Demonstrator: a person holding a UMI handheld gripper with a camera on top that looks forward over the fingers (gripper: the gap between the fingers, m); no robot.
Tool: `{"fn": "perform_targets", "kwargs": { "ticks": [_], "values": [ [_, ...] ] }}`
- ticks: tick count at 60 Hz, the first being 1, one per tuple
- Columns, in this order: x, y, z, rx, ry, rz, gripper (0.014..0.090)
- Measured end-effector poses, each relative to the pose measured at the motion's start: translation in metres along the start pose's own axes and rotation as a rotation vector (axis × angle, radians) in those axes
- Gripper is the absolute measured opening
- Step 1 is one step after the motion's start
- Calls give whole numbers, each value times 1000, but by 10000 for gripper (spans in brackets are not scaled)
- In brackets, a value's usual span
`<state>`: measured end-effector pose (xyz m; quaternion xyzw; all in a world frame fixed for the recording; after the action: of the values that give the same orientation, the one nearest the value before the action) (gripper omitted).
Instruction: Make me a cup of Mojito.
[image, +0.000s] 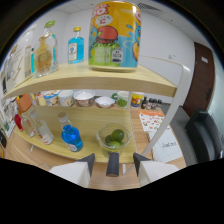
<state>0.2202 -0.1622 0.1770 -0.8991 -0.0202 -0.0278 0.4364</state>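
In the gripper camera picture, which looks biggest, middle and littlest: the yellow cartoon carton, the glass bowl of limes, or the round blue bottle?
As they look in this view:
1. Yellow cartoon carton, though it may be nearer the camera.
2. Glass bowl of limes.
3. Round blue bottle.
The open gripper holds none.

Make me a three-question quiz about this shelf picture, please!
1. Where is the bowl of limes?
A. lower shelf, just beyond the claw
B. top shelf
C. on the floor

2. What colour is the round bottle beside that bowl?
A. red
B. blue
C. black

3. What is the claw doing?
A. squeezing a lime
B. gripping the bottle
C. open, holding nothing

Answers: 1 A, the bowl sits on the lower shelf ahead of the fingers. 2 B, its glass is bright blue. 3 C, the fingers stand apart, pressing nothing.
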Motion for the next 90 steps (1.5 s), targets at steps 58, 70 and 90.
{"fn": "perform_targets", "kwargs": {
  "ticks": [58, 70, 90],
  "values": [
    [-39, 30, -64, -78, -14, 37, 166],
    [-79, 62, -71, -105, 18, 44, 167],
    [-97, 84, -71, -107, 139, -88, 166]
  ]
}}
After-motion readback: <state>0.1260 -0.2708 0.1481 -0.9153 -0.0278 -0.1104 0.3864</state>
